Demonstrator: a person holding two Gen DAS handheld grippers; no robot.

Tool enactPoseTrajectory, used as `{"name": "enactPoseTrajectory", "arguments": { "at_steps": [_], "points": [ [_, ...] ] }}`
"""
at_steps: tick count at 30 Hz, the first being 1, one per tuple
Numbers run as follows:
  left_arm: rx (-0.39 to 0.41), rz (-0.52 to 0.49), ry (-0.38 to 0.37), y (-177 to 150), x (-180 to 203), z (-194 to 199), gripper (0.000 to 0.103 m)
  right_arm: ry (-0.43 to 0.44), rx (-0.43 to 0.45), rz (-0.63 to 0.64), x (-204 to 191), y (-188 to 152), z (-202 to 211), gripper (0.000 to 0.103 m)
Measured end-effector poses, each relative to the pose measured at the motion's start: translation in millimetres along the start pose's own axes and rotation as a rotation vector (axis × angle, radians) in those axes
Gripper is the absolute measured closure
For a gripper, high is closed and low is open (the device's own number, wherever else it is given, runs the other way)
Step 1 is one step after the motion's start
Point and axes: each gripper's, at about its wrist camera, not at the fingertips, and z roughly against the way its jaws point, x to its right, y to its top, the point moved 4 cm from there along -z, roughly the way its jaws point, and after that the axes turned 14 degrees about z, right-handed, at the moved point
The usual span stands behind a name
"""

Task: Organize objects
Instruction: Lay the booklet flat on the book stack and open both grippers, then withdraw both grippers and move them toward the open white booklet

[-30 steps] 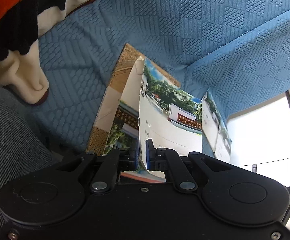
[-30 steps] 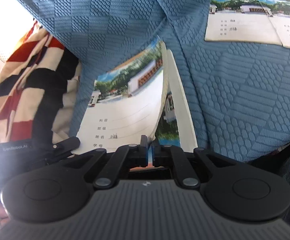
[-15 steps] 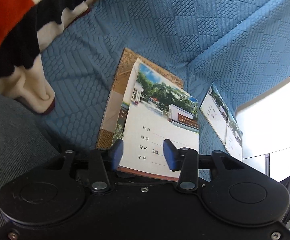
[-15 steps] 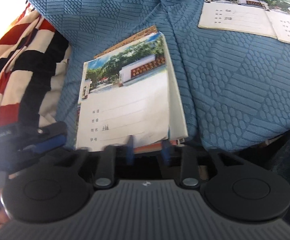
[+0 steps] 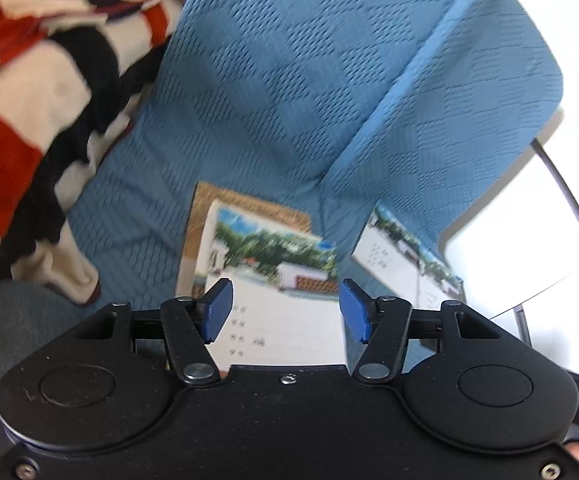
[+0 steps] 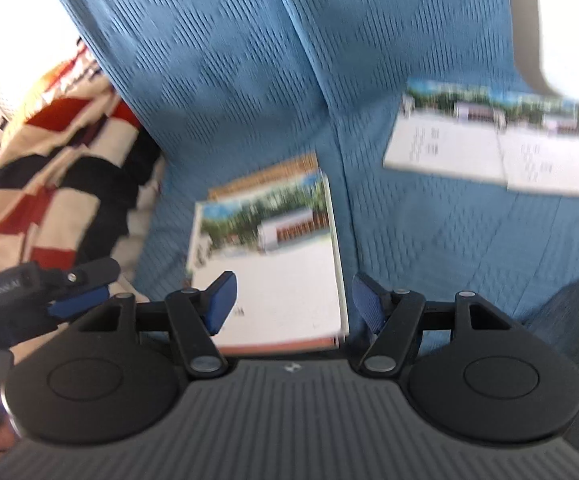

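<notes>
Both grippers point steeply down at the sofa seat. The left gripper [image 5: 285,310] has its jaws opening, blue pads [image 5: 218,309] spread and clear of the paper, nothing between them. The right gripper [image 6: 293,300] likewise has its jaws opening and grips nothing. The stack of booklets [image 6: 273,256] lies flat on the blue sofa cover [image 5: 273,92] beyond both sets of fingertips, a brown cover [image 5: 203,216] showing underneath. Two further booklets [image 6: 497,148] lie side by side on the adjoining cushion, well apart. A striped blanket [image 5: 21,92] is bunched at the left.
</notes>
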Motion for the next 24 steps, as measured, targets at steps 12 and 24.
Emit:
{"name": "enactPoseTrajectory", "arguments": {
  "at_steps": [12, 24],
  "points": [
    [0.059, -0.099, -0.084, -10, 53, 47, 0.036, -0.034, 0.141, 0.065, -8, 22, 71, 0.036],
    [0.101, -0.177, -0.186, -27, 97, 89, 0.011, -0.096, 0.178, 0.058, 5, 17, 121, 0.036]
  ]
}}
